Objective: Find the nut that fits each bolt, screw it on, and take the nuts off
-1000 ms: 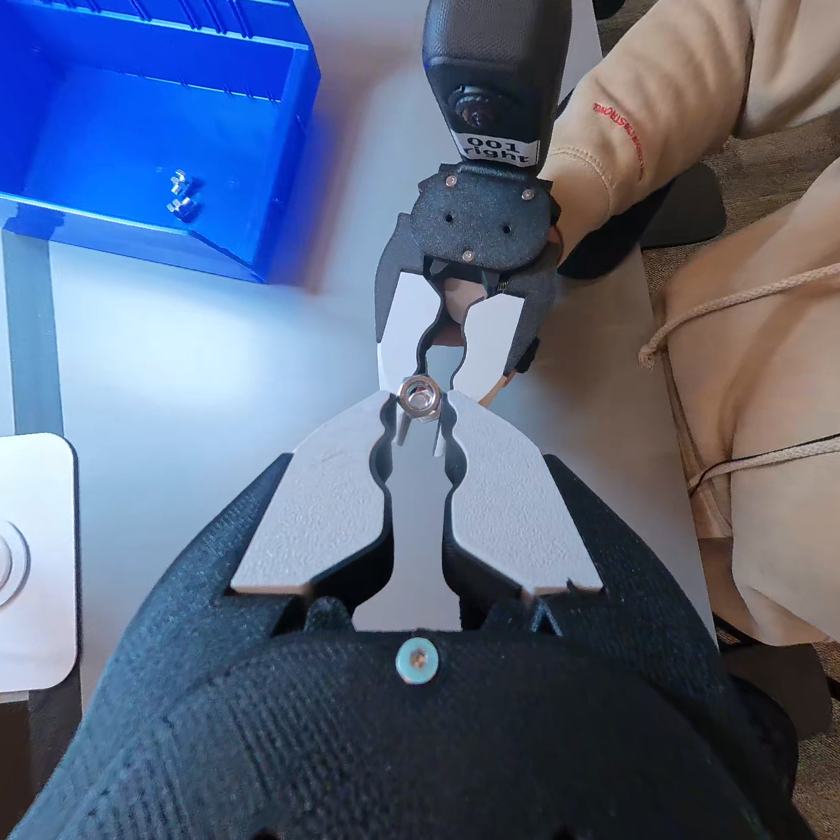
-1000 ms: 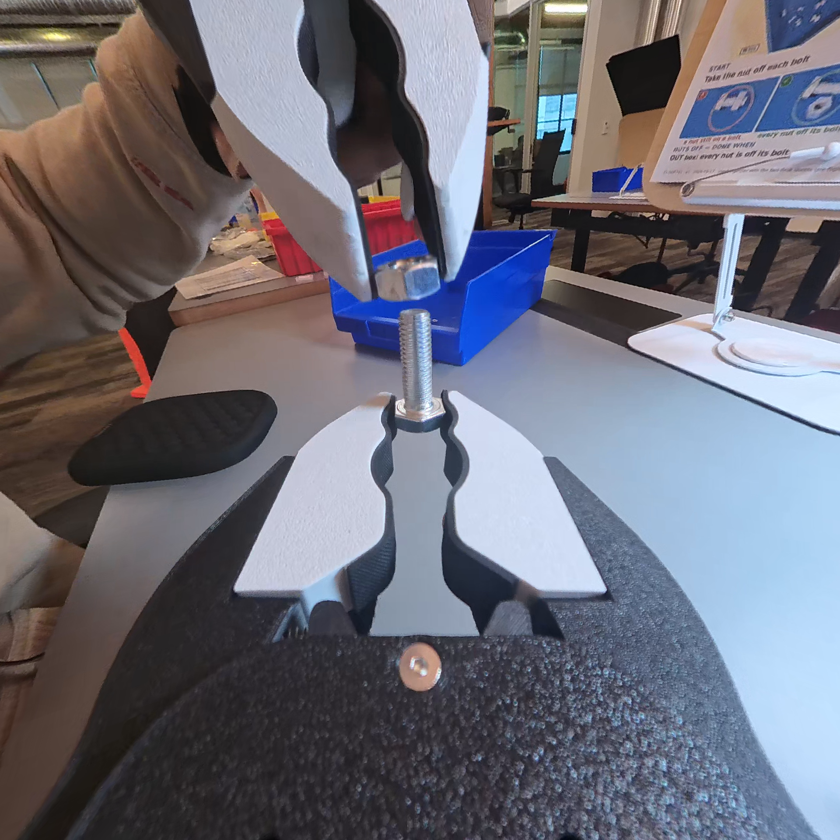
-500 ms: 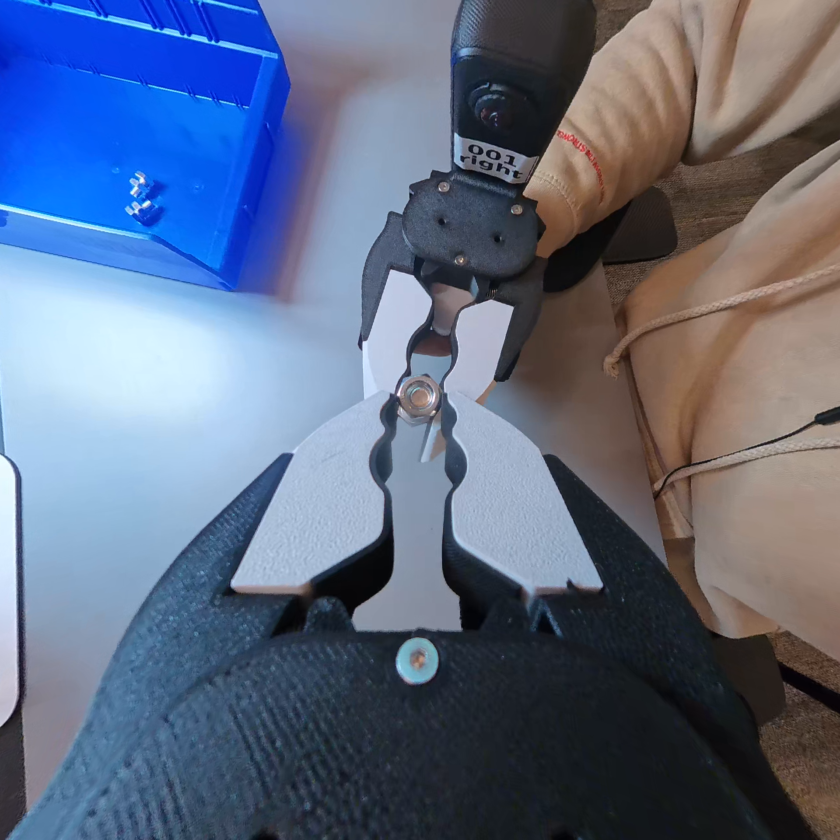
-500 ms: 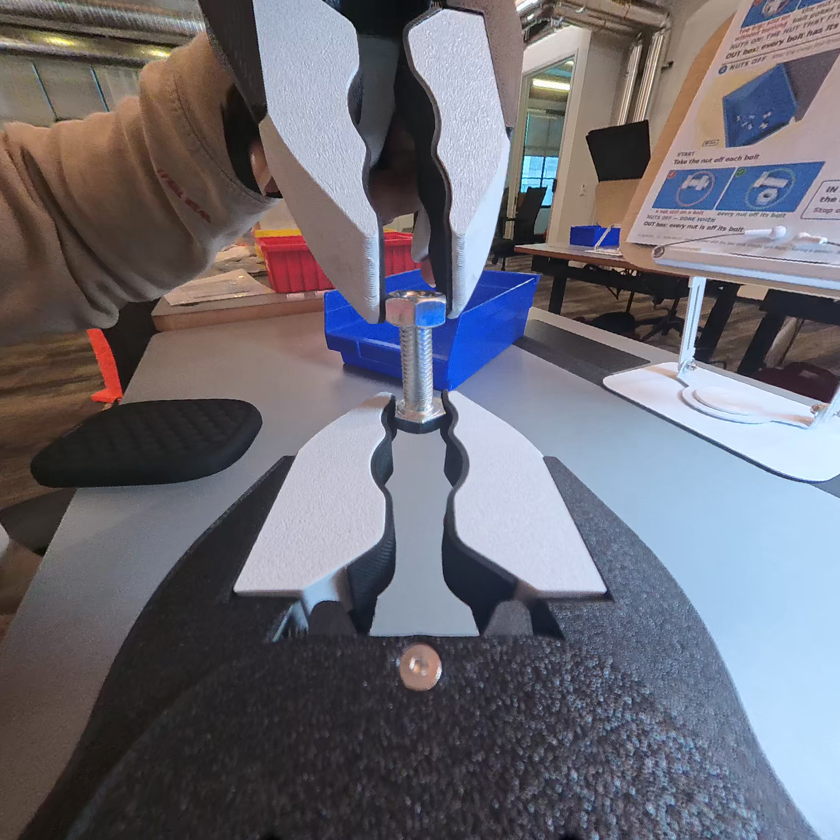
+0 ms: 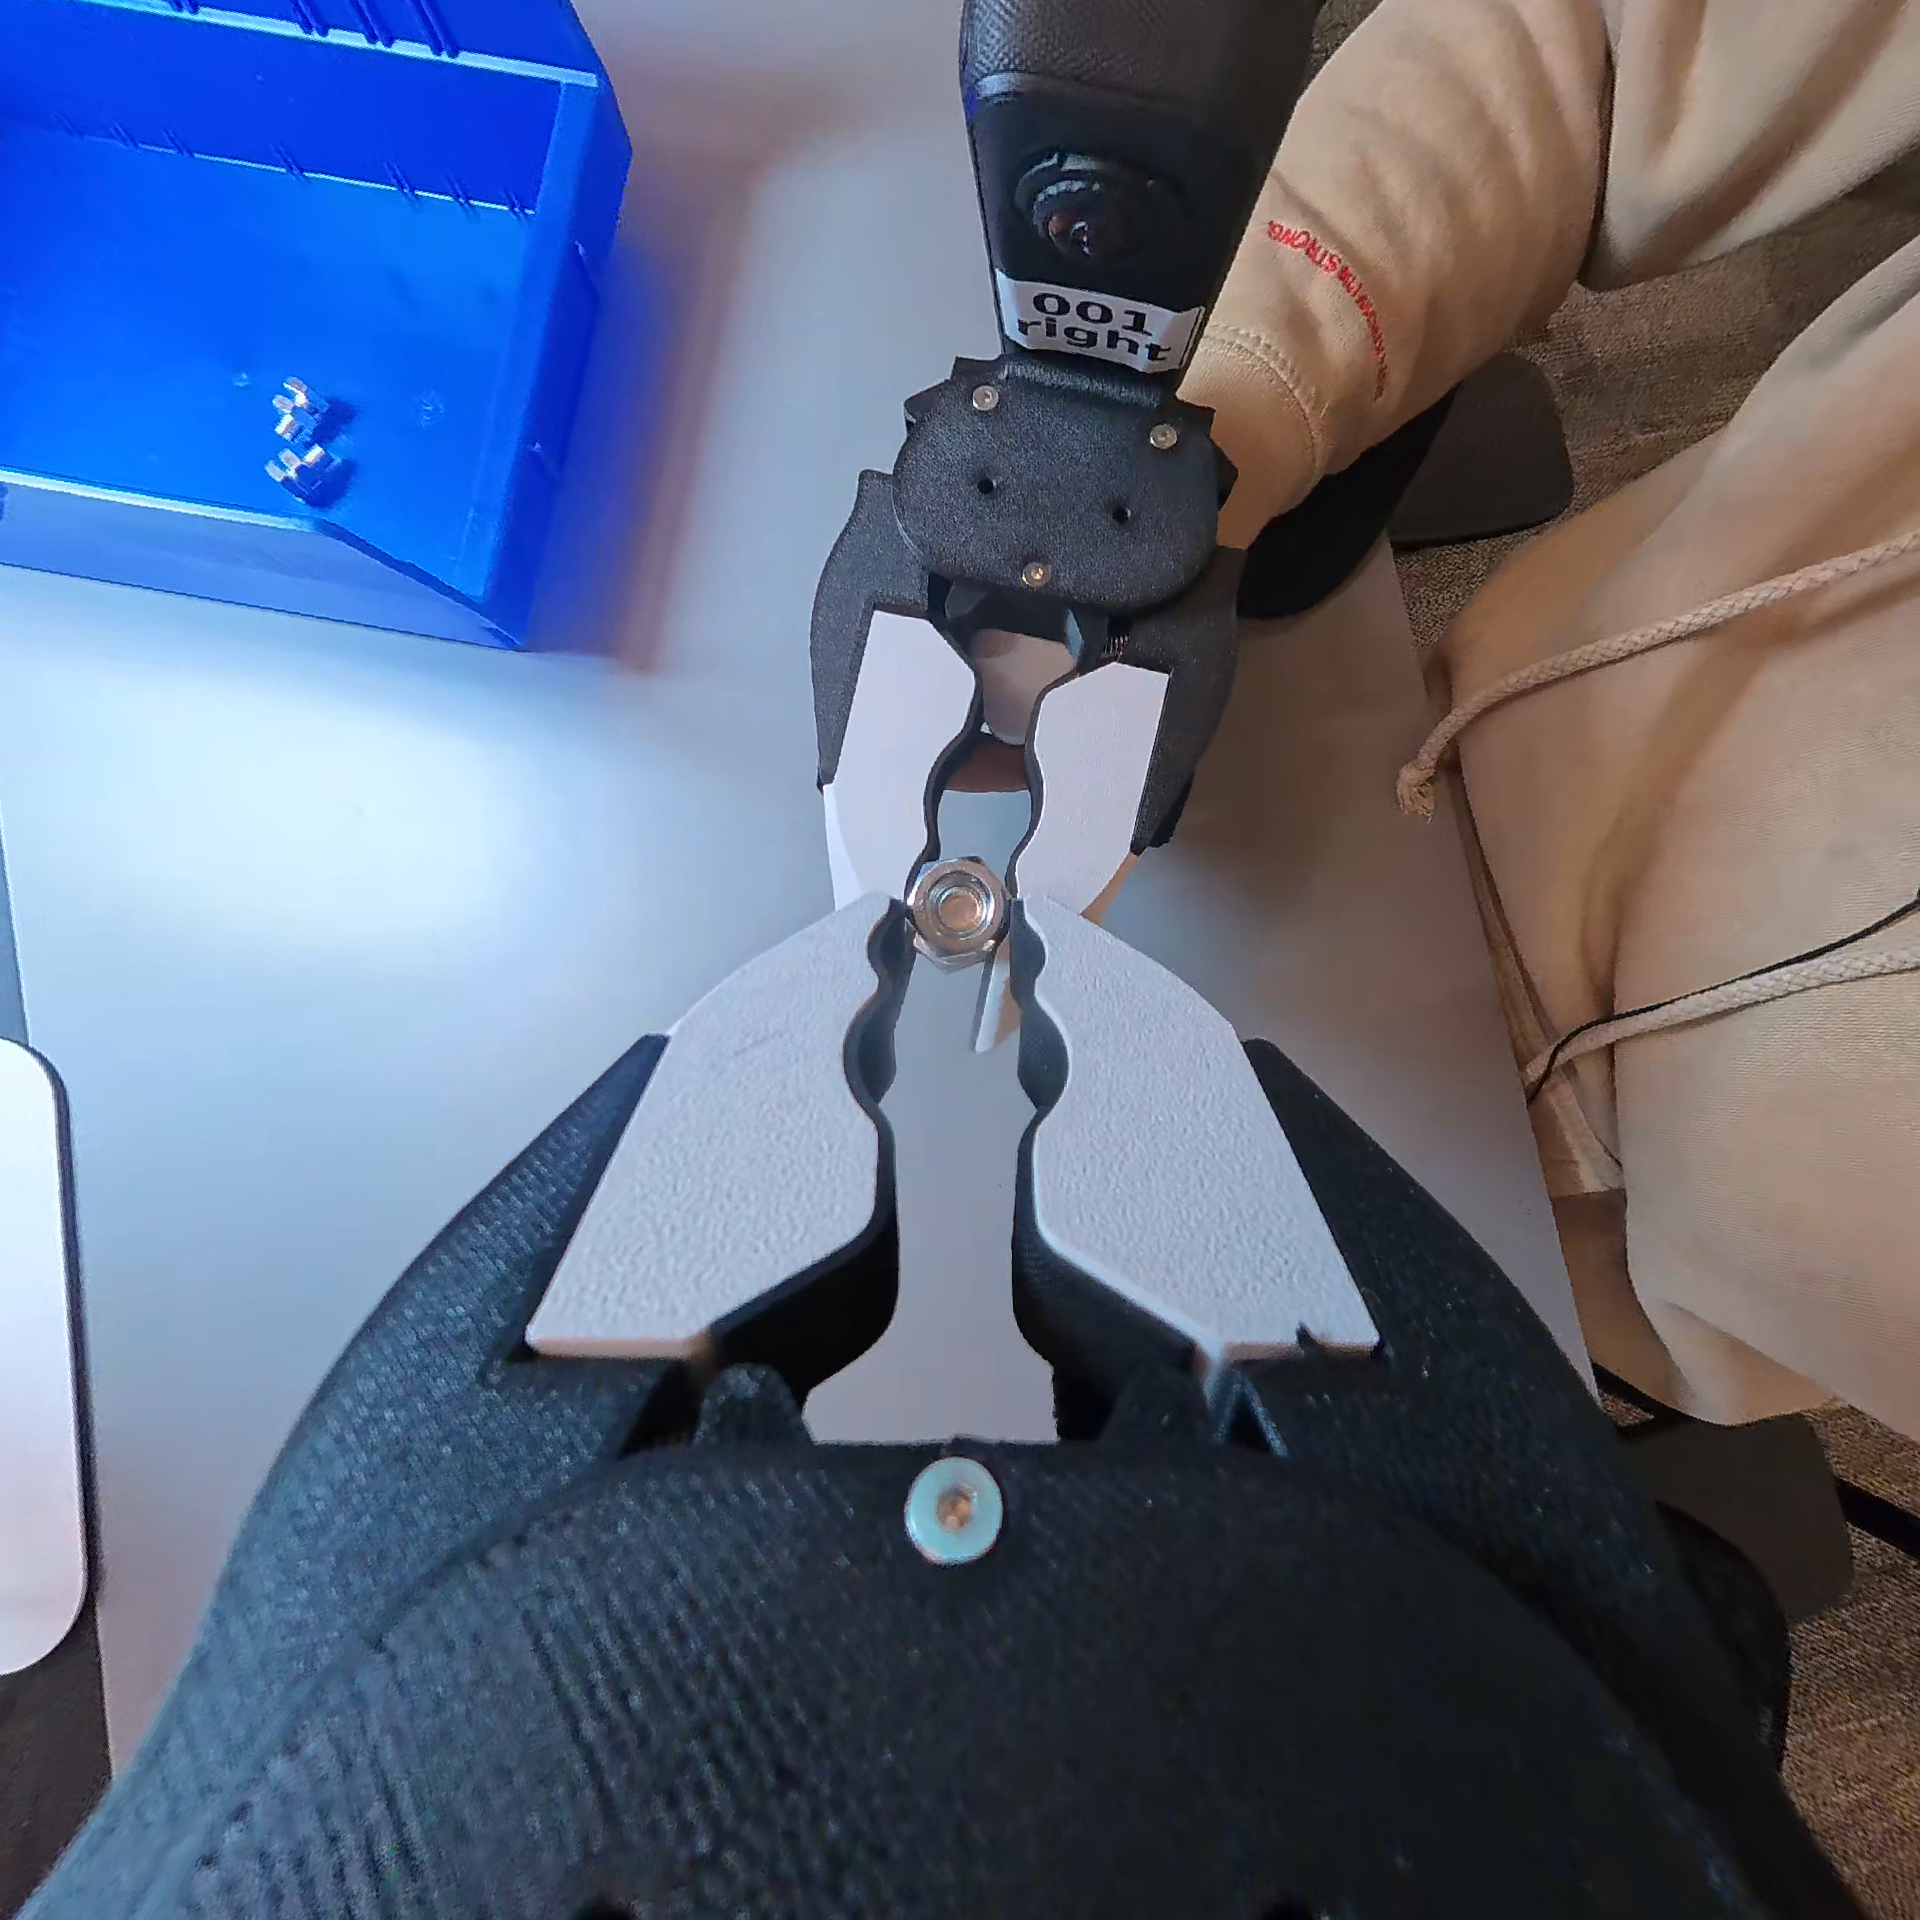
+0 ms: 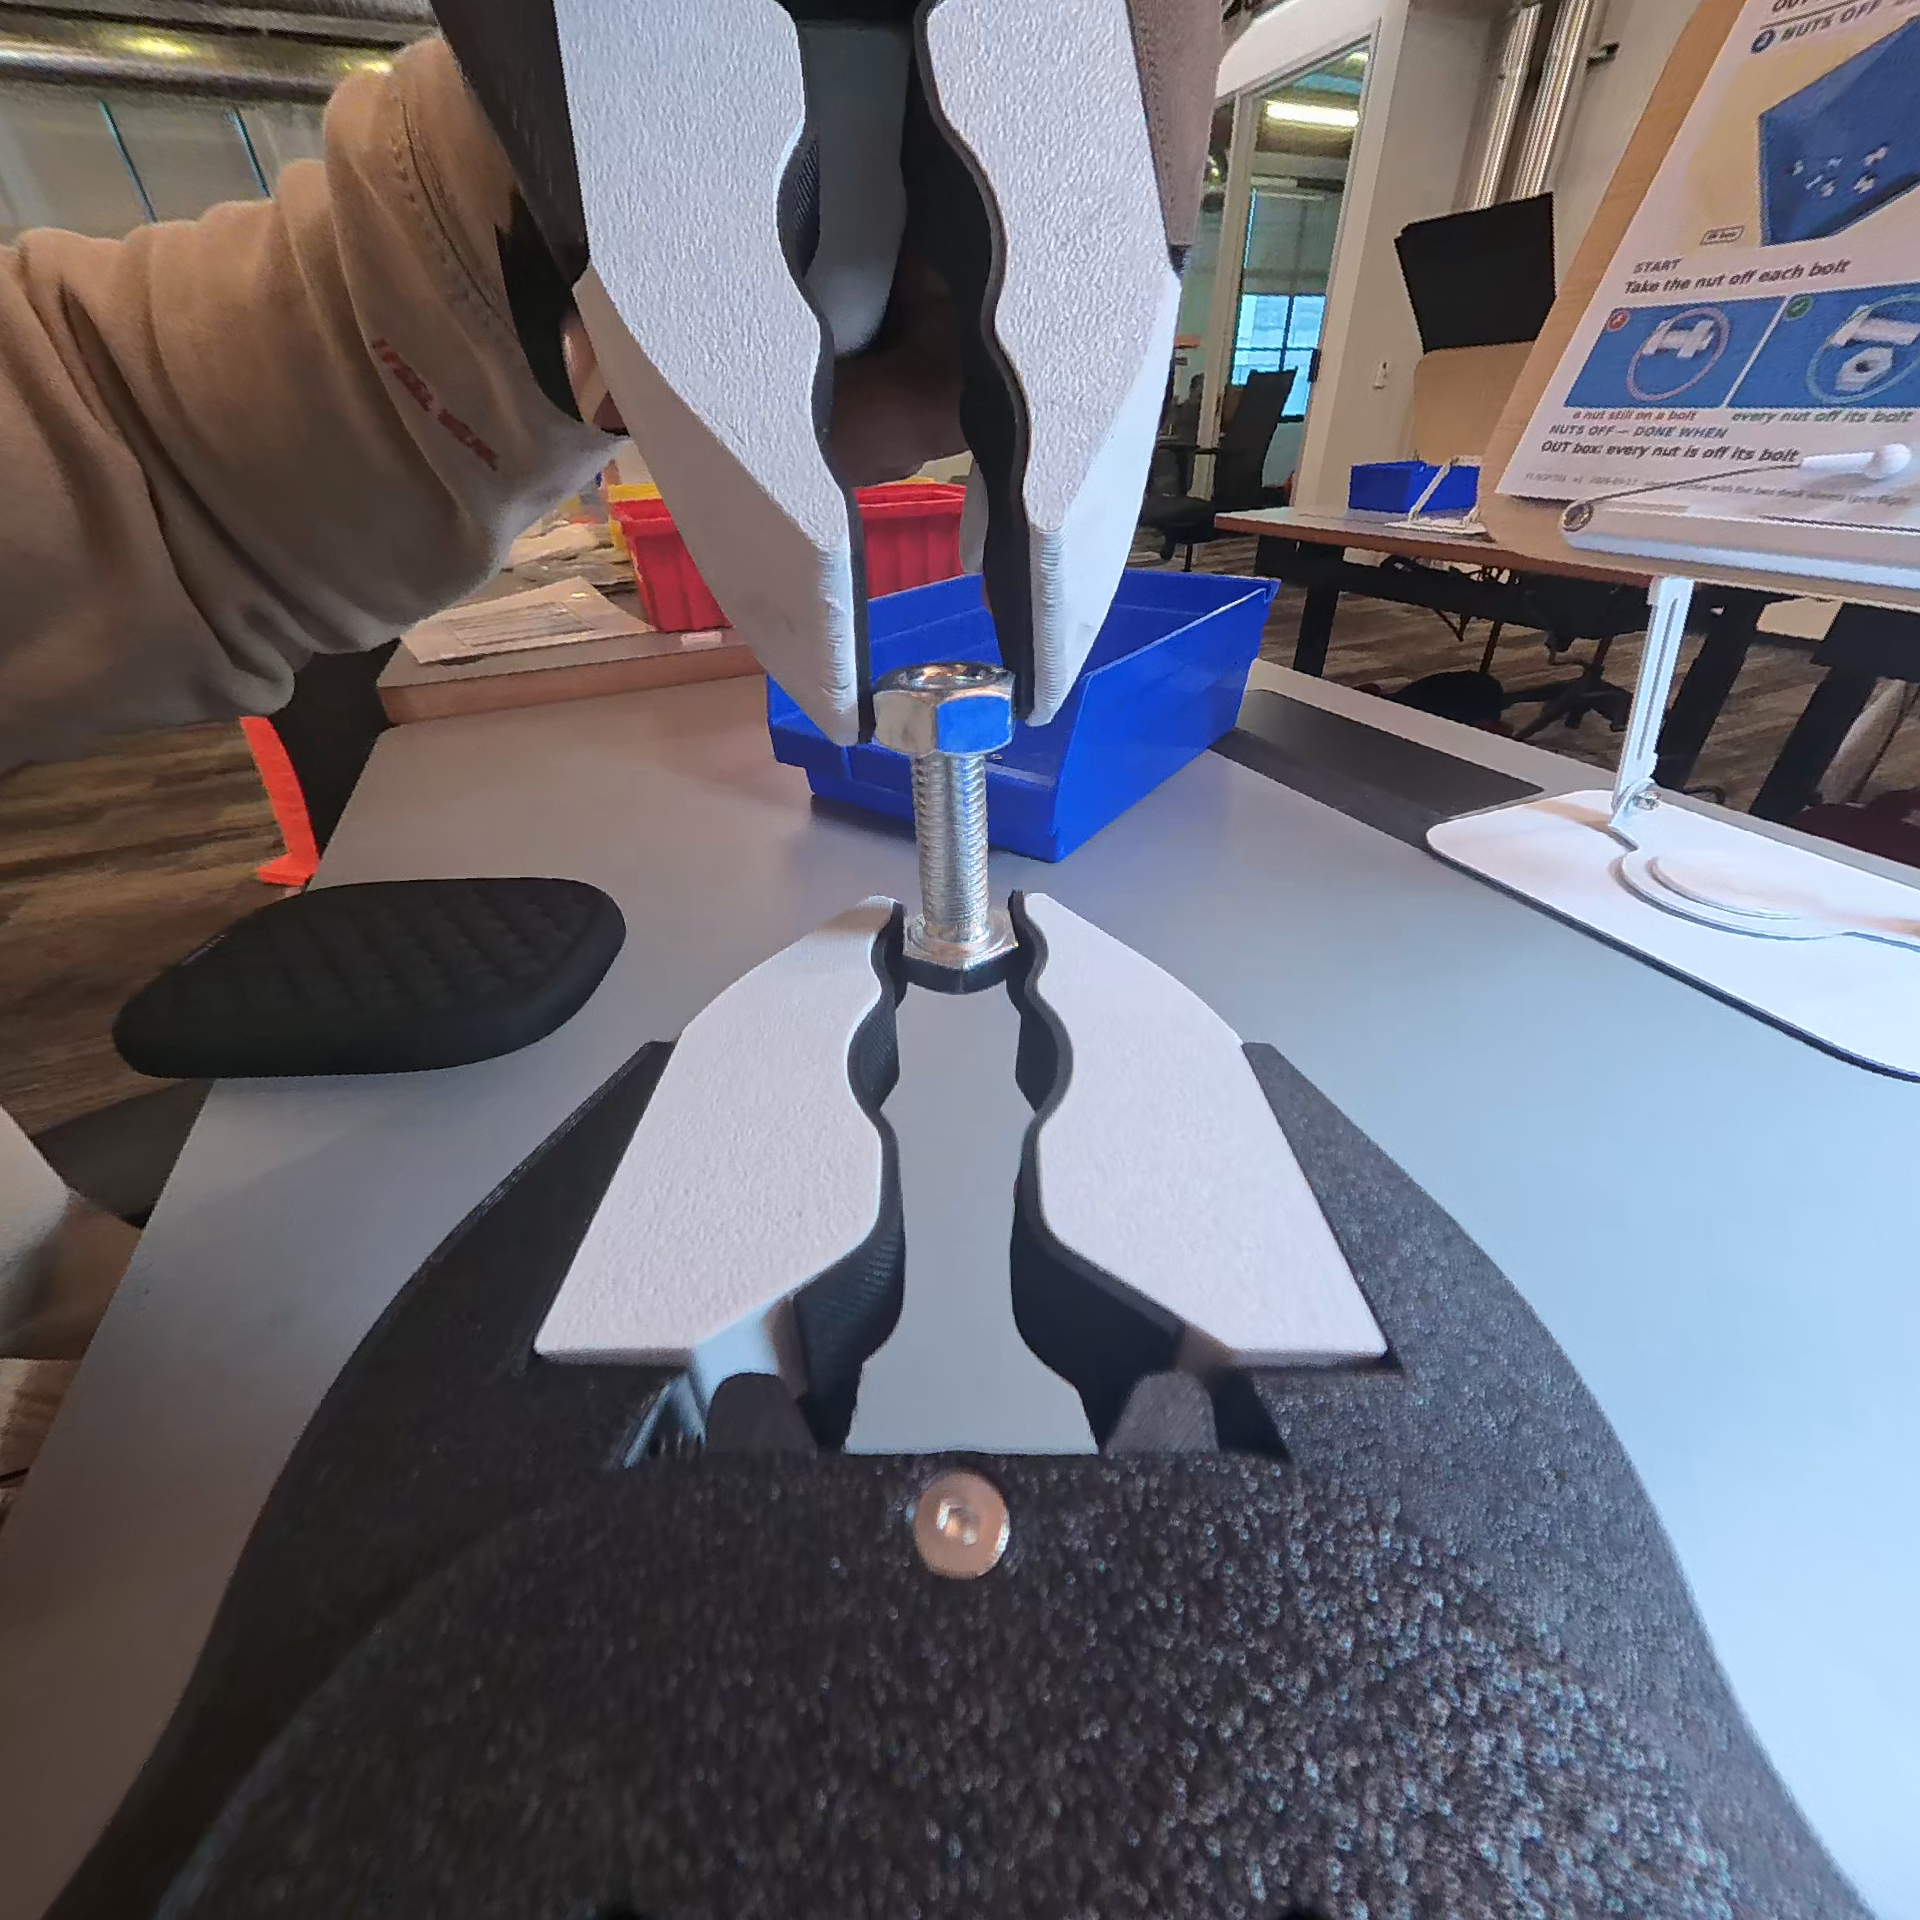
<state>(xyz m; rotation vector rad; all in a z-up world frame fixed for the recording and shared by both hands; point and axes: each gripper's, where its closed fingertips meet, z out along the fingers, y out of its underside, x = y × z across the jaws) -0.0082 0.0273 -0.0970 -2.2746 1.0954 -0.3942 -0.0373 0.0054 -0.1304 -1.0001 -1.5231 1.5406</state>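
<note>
My right gripper is shut on the hex head of a silver bolt and holds it upright above the grey table. My left gripper comes down from above, shut on a silver hex nut that sits on the bolt's top end. In the left wrist view I look straight down on the nut between my left gripper's tips. The bolt's end shows in the nut's hole; its shaft is hidden. The right gripper lies just beyond, pointing toward me.
A blue bin with a few small loose nuts stands at the back left; it also shows in the right wrist view. A white stand base with an instruction card is at the right. A black pad and a person's beige sleeve are at the left. Tip to tip, the grippers are about 5 cm apart.
The left gripper has come down with the nut: a second ago it hung just above the bolt's tip, now it sits on the bolt's top. The right gripper kept hold of the bolt.
</note>
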